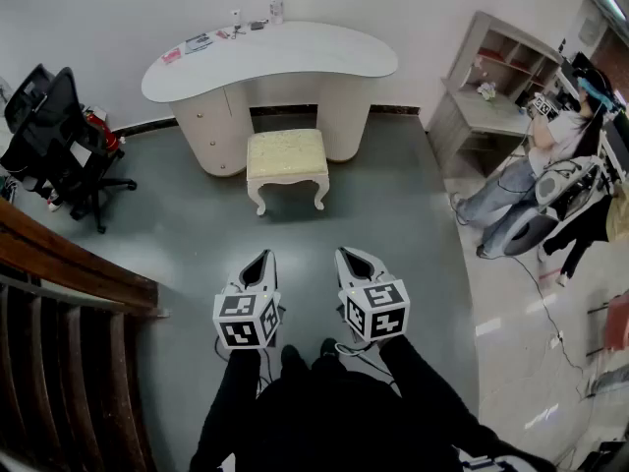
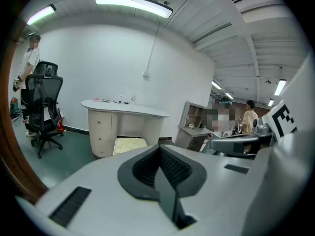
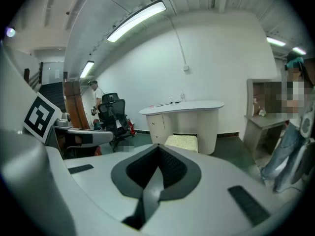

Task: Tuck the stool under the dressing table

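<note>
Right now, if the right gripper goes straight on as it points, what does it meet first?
Only bare floor lies ahead of the right gripper; then the stool, probably its seat front. Depth unclear.

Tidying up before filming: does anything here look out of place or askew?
Only the stool: it stands upright but sticks out in front of the dressing table instead of under it. Nothing looks spilled or damaged.
</note>
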`<state>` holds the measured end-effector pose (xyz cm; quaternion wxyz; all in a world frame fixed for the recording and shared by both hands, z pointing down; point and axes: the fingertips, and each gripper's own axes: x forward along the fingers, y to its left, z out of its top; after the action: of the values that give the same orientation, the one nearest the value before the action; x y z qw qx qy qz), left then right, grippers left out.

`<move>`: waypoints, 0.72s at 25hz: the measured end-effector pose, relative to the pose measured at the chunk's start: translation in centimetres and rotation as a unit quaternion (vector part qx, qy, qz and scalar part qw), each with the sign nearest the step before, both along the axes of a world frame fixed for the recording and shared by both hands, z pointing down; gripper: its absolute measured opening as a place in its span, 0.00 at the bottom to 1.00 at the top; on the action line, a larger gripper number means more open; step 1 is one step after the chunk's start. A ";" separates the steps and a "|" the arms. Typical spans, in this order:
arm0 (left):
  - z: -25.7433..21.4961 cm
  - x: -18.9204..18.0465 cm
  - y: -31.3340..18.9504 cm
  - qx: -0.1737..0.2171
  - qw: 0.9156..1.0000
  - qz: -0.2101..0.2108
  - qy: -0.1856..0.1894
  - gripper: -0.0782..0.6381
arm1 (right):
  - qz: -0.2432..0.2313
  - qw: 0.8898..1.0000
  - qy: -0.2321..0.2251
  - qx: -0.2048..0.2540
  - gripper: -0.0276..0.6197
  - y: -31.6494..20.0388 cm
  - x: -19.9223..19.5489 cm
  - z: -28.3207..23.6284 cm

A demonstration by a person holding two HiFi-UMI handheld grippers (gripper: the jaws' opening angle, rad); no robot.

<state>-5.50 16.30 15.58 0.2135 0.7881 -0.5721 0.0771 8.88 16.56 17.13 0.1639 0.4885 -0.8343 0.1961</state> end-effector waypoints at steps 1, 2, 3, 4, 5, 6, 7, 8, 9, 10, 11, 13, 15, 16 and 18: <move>0.0 -0.1 -0.1 -0.001 1.000 0.000 0.000 0.12 | 0.001 1.000 0.000 -0.001 0.05 -0.1 0.0 0.1; 0.1 -0.1 -0.1 -0.001 1.000 0.000 0.000 0.12 | 0.001 1.000 0.000 -0.002 0.05 -0.1 0.0 0.1; 0.1 -0.1 -0.2 -0.002 1.000 -0.001 0.000 0.12 | 0.002 1.000 0.000 -0.003 0.05 -0.2 0.1 0.2; 0.2 -0.1 -0.3 -0.003 1.000 -0.002 0.000 0.12 | 0.002 1.000 0.001 -0.003 0.05 -0.3 0.3 0.2; 0.2 0.0 -0.4 -0.004 1.000 -0.004 0.001 0.12 | 0.002 1.000 0.001 -0.004 0.05 -0.4 0.5 0.3; 0.3 0.1 -0.5 -0.006 1.000 -0.005 0.002 0.12 | 0.003 1.000 0.003 -0.005 0.05 -0.4 0.8 0.4; 0.4 0.2 -0.6 -0.007 1.000 -0.007 0.002 0.12 | 0.003 1.000 0.004 -0.007 0.05 -0.5 1.1 0.6; 0.4 0.3 -0.6 -0.008 1.000 -0.008 0.002 0.12 | 0.004 1.000 0.005 -0.009 0.05 -0.5 1.4 0.7; 0.6 0.5 -0.7 -0.009 1.000 -0.009 0.002 0.12 | 0.004 1.000 0.006 -0.011 0.05 -0.5 1.8 0.9; 0.7 0.7 -0.7 -0.011 1.000 -0.010 0.001 0.12 | 0.004 1.000 0.006 -0.014 0.05 -0.5 2.1 1.1; 0.9 0.9 -0.7 -0.012 1.000 -0.013 0.001 0.12 | 0.004 1.000 0.007 -0.016 0.05 -0.4 2.4 1.3; 1.4 1.0 -0.7 -0.015 1.000 -0.023 0.000 0.12 | 0.003 1.000 0.003 -0.018 0.05 -0.3 3.1 1.6; 2.0 1.0 -0.7 -0.019 0.999 -0.036 -0.002 0.12 | 0.003 1.000 -0.010 -0.020 0.05 -0.2 3.6 1.9; 2.2 1.0 -0.7 -0.021 0.999 -0.041 -0.003 0.12 | 0.005 1.000 -0.015 -0.022 0.05 -0.1 4.0 1.9; 2.4 1.1 -0.8 -0.024 0.999 -0.049 -0.005 0.12 | 0.007 1.000 -0.013 -0.024 0.05 0.0 4.7 2.1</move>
<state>-4.43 15.55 17.99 0.2331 0.7537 -0.6087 0.0838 13.57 16.53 19.20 0.1629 0.4879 -0.8279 0.2237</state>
